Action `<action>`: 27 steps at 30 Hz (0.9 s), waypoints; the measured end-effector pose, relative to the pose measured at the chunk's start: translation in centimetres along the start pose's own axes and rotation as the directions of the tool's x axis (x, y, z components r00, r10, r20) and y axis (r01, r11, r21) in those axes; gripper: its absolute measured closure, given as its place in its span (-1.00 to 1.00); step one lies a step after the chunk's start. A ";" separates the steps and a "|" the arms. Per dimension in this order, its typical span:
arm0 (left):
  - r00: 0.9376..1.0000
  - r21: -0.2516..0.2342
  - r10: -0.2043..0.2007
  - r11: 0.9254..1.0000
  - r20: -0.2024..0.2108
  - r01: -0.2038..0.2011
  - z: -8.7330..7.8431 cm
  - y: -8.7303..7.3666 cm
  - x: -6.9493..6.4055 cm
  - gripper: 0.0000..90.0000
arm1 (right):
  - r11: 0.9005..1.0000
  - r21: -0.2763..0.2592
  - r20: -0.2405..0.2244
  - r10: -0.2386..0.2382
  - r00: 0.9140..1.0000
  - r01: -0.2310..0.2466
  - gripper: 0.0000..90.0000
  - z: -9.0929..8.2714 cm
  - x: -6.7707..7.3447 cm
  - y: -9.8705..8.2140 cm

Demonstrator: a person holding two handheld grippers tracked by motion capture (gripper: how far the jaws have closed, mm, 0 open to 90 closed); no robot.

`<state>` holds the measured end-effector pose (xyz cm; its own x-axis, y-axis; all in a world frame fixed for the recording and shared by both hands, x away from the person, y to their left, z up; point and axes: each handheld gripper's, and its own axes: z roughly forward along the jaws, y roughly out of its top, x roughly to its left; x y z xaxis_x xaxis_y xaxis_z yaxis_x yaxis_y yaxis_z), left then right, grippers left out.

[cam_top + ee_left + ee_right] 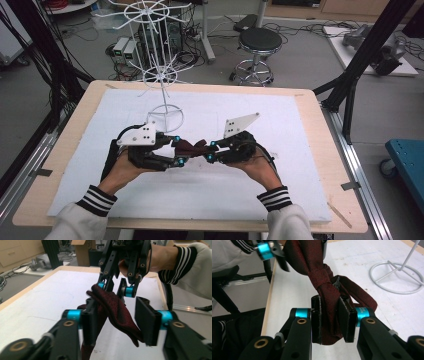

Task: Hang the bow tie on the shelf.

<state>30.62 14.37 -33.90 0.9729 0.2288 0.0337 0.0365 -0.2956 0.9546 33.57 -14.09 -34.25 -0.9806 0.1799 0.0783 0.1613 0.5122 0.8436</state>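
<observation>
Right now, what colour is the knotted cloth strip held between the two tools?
Dark maroon-red woven cloth strip, finely textured, best seen in the right gripper view.

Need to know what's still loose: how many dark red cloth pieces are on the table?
1: a dark red woven cloth strip, knotted, hangs above the white foam board between the left gripper and right gripper. More may be hidden under the hands.

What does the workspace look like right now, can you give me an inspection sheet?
Surface: white sheet on a wooden table.
Job's things: dark red cloth, knotted, stretched between both grippers.
Clutter: white wire stand on the sheet.
Grippers: right gripper shut on the cloth; left gripper around the cloth, one pad apart from it.
Cables: a tangle on the floor beyond the table.
Surroundings: stool, black frame posts.
</observation>
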 end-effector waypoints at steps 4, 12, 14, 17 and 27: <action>1.000 -0.006 0.010 1.000 -0.007 -0.010 -0.1 0.0 0.0 0.39 | 1.000 0.000 0.004 -0.002 1.000 0.002 0.66 0.0 0.0 0.0; 1.000 -0.002 0.003 1.000 -0.031 -0.003 0.0 0.1 -0.3 0.85 | 1.000 0.006 0.014 -0.012 1.000 0.011 0.65 -0.1 0.1 0.0; 0.999 -0.007 0.006 1.000 -0.040 -0.006 -0.1 0.1 -0.3 0.85 | 1.000 0.001 0.017 -0.017 1.000 0.017 0.63 -0.1 0.1 0.0; 0.999 -0.018 0.003 1.000 -0.044 -0.004 -0.2 0.2 -0.4 0.85 | 1.000 -0.011 0.028 -0.020 0.999 0.021 0.36 -0.1 0.1 0.0; 0.998 -0.012 0.004 1.000 -0.066 -0.005 -0.6 0.2 -0.2 0.86 | 0.996 -0.082 0.207 -0.015 0.978 0.032 -0.99 -0.4 0.8 -0.3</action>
<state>30.33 14.86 -33.52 0.9557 0.2887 0.0569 0.0292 -0.2854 0.9580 32.73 -14.43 -34.20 -0.9385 0.3422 -0.0456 0.1199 0.4467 0.8866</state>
